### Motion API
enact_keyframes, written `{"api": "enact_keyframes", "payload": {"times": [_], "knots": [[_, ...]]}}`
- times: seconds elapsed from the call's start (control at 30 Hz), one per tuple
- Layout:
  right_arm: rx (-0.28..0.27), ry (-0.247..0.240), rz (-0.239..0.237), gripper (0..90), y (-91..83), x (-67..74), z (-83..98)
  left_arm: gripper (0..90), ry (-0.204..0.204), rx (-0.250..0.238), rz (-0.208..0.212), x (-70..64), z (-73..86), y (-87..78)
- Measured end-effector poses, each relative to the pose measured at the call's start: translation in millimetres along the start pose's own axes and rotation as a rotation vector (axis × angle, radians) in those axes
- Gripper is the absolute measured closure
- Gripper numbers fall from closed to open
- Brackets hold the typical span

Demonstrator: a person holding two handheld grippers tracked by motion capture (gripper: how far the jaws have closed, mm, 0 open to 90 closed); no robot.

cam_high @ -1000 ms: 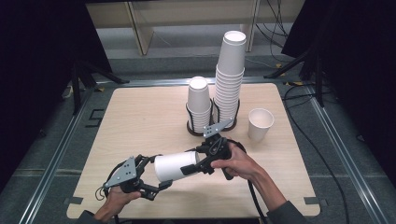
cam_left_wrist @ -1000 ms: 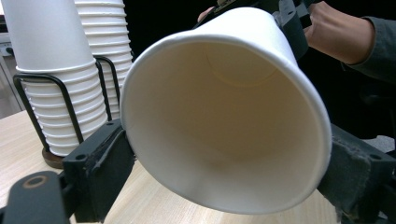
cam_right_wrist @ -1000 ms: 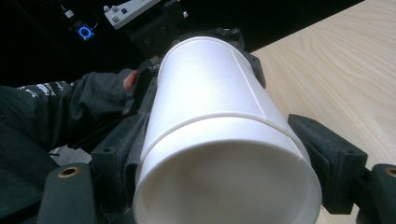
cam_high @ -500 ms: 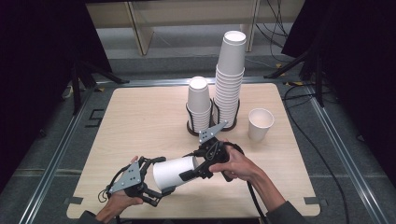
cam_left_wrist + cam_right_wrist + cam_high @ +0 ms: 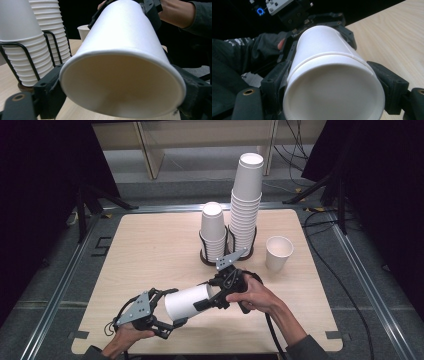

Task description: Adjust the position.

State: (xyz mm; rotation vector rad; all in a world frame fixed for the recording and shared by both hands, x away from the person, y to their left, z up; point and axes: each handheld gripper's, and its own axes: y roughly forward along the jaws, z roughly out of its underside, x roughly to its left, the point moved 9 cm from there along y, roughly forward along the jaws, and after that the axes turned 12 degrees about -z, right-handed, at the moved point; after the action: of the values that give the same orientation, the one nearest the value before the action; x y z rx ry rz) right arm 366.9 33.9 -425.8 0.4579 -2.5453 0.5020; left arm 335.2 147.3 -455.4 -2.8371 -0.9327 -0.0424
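Left gripper jaws just closed, clamped on rim end of paper cup, lying sideways above table. Right gripper clamped on cup's base end. Beyond cup: cup stacks in rack, single cup.

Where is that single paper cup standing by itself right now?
In the high view the lone cup stands upright on the table, toward its far right, just right of the tall cup stack in its black wire holder, and apart from it.
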Motion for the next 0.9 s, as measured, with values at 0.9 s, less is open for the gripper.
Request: {"api": "enact_keyframes", "payload": {"times": [0.9], "knots": [[0.493, -0.315, 0.350, 17.5, 5.7, 7.3, 14.5, 17.1, 0.032, 0.208, 0.054, -4.1, 25.2, 4.5]]}}
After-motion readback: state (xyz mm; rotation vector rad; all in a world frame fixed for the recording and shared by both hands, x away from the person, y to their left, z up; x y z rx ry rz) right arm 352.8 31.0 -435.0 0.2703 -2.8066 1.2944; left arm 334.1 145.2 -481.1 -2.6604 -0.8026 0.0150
